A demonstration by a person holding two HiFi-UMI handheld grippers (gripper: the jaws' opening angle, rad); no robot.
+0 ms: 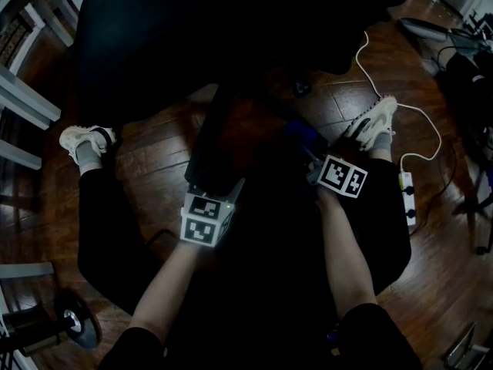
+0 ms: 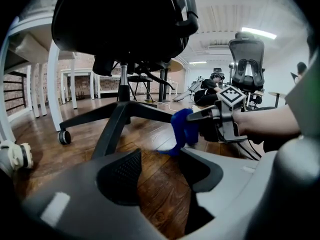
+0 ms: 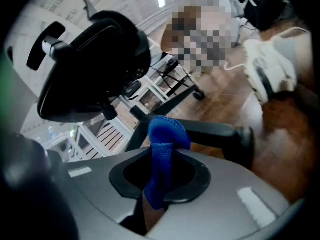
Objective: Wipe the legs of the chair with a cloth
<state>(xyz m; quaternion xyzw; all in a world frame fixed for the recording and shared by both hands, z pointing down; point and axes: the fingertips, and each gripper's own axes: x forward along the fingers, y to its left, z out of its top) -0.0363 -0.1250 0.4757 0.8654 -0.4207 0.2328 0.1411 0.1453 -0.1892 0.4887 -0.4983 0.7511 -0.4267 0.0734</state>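
— Where can a gripper pass under the chair (image 2: 123,84)?
— Low, from the side. Bare wooden floor (image 2: 147,134) shows between two chair legs (image 2: 112,126). The left gripper (image 2: 160,151) faces that gap, jaws apart, nothing between them.
— From above?
— Blocked; the seat (image 2: 120,19) overhangs the base.
— And around it?
— The left shoe (image 1: 86,139) on one side; the right shoe (image 1: 373,122), a white cable (image 1: 420,126) and a power strip (image 1: 407,195) on the other. White table legs (image 2: 53,89) stand near, to the person's left.
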